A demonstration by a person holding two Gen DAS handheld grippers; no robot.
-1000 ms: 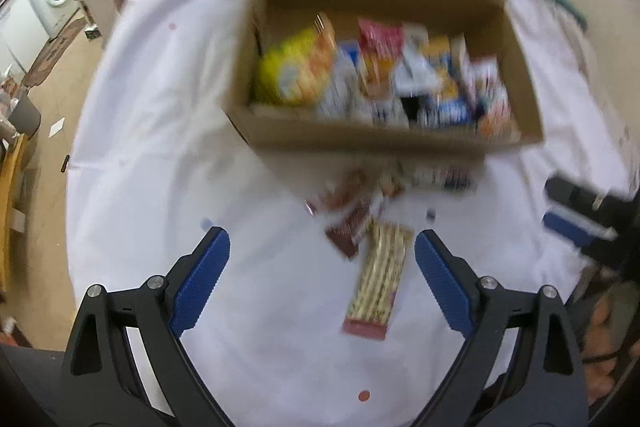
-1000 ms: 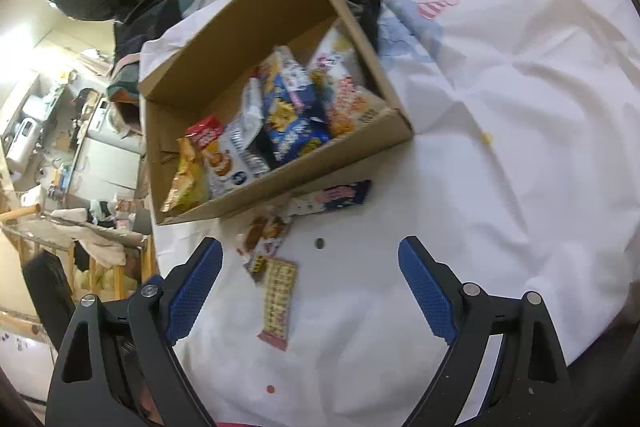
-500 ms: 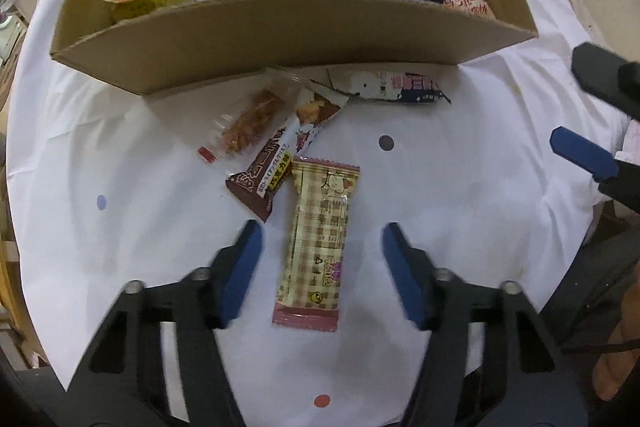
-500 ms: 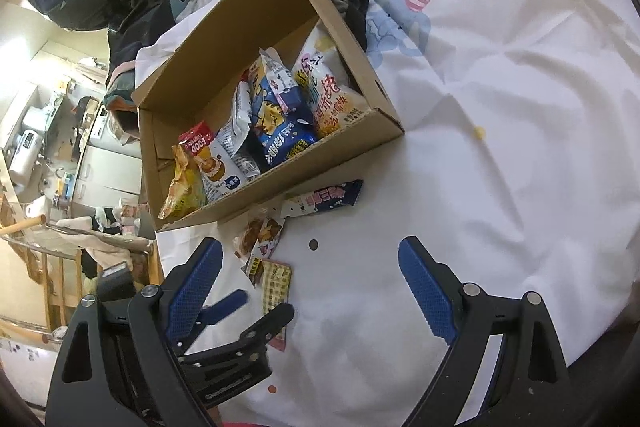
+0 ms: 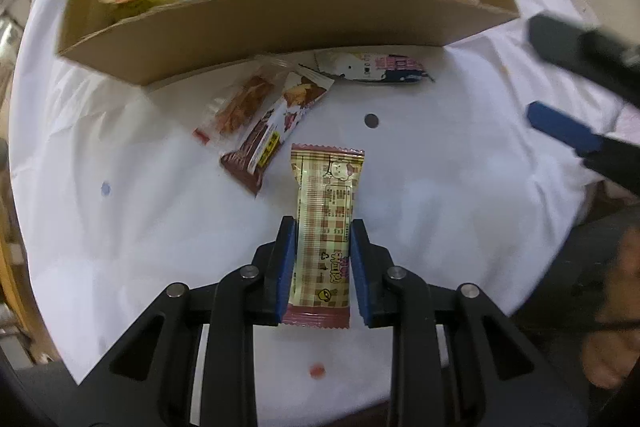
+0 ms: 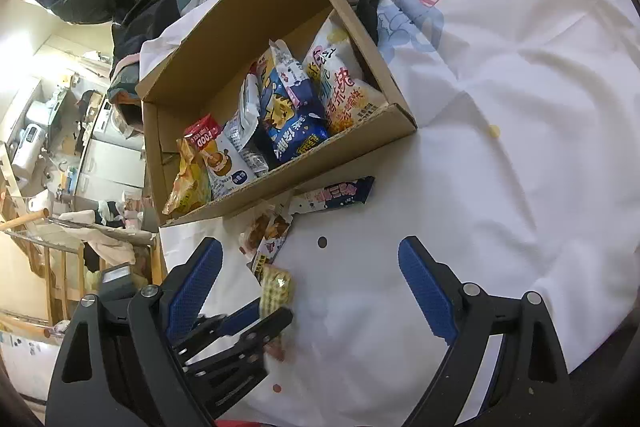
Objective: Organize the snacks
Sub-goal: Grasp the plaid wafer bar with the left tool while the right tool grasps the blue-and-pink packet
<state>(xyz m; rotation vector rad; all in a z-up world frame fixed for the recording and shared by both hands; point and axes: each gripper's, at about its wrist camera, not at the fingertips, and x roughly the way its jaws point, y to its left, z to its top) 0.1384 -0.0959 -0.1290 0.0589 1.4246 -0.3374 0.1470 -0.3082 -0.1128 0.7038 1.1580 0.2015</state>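
Fingers (image 5: 287,259) of the left gripper (image 5: 322,263) are closing across the checked snack bar (image 5: 326,227), blue pads against its long sides so it can be lifted off the white cloth (image 5: 120,247); ahead, a brown bar (image 5: 276,135), a clear packet (image 5: 240,103) and a blue-and-white wrapper (image 5: 376,67) lie beside the near wall of the cardboard box (image 5: 280,27). From the right wrist, the right gripper (image 6: 310,291) hangs wide apart and empty, apparently waiting, over the cloth near the box's front wall, the left gripper low beside it on the bar (image 6: 276,285); that wall must be cleared before the bar can join the snacks inside.

Right gripper (image 6: 310,291) hangs wide open over the desk (image 6: 500,155); left gripper (image 6: 272,315) closes around a bar (image 6: 276,285) near the box (image 6: 360,39).
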